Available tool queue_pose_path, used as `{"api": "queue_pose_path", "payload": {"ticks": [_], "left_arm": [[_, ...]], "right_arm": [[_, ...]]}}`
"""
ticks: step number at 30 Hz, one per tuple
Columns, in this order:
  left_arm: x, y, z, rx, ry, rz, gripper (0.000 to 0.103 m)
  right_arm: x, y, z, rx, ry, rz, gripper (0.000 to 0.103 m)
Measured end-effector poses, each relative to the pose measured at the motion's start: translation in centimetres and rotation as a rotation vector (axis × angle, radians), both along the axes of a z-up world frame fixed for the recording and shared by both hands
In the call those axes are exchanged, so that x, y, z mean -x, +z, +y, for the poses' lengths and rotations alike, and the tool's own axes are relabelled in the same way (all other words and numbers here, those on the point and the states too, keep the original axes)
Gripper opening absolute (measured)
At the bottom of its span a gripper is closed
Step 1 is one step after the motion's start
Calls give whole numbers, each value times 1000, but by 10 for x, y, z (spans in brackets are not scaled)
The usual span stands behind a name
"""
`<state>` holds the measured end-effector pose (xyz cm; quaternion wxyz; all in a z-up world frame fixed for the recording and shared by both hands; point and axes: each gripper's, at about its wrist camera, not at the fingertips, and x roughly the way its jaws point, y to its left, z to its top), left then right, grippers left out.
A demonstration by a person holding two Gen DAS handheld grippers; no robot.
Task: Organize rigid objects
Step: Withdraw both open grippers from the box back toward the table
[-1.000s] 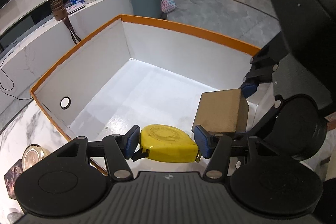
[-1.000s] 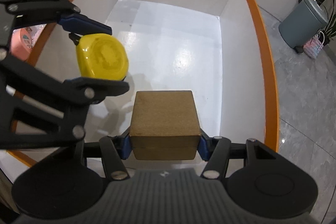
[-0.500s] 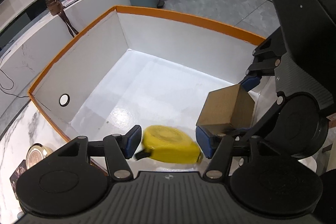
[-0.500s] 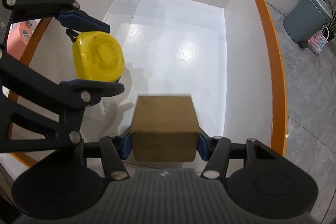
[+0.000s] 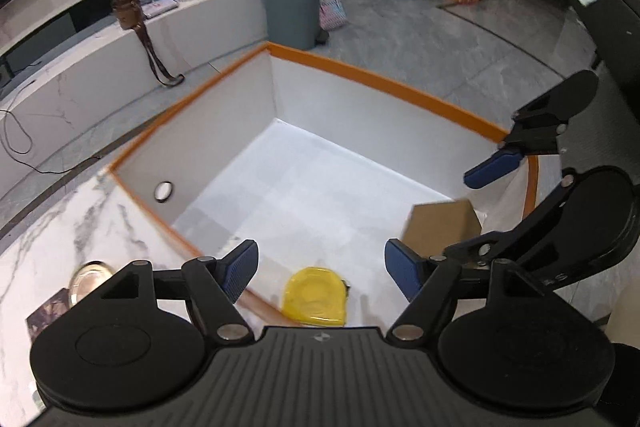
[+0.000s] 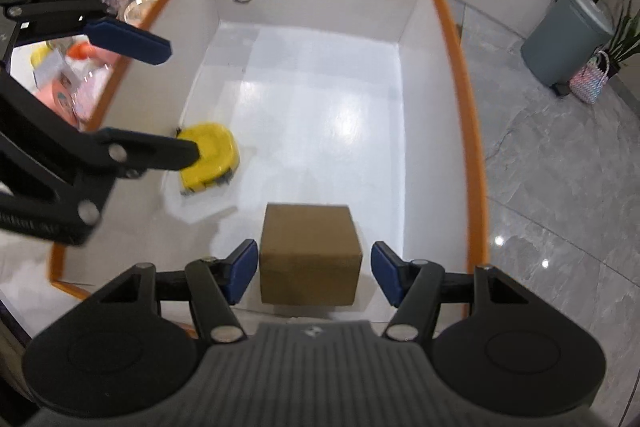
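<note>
A yellow tape measure (image 5: pixel 314 297) (image 6: pixel 208 155) lies flat on the floor of the white bin with the orange rim (image 5: pixel 380 77) (image 6: pixel 460 67), near its left wall. My left gripper (image 5: pixel 322 267) (image 6: pixel 176 103) hangs above it with its jaws opening and the pads clear of it. A brown cardboard box (image 6: pixel 310 251) (image 5: pixel 440 223) stands on the bin floor at the near end. My right gripper (image 6: pixel 312 267) straddles the box. It is open, and a narrow gap shows between each blue pad and the box's sides.
Left of the bin a marble counter holds small items: a round glass piece (image 5: pixel 90 275) and pink and orange clutter (image 6: pixel 60 83). A grey waste bin (image 5: pixel 292 3) (image 6: pixel 568 39) stands on the tiled floor beyond. Most of the bin floor is bare.
The left jaws spread and let go of the tape measure, which dropped to the bin floor, and that gripper rose. The right pads came off the brown box, which now rests on the floor.
</note>
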<state>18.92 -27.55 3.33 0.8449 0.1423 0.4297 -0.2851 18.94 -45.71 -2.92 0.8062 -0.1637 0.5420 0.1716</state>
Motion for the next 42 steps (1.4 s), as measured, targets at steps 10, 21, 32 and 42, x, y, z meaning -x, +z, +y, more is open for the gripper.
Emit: {"api": "queue_pose_path", "payload": {"ticks": [10,21,32,42], "left_arm": [[12,43,39,47,47,-71,85],[65,172,131,52,152,-196,88],[54,199,213,191,232,-207,89],[12,135,274,221,319,-86,86]], "right_arm": [[17,44,25,3,14,-91,62],[64,96,57,-6,-39,-270,63],[88,73,109,-86,8,-284,63],[64,18,188,-178,8,-213,63]]}}
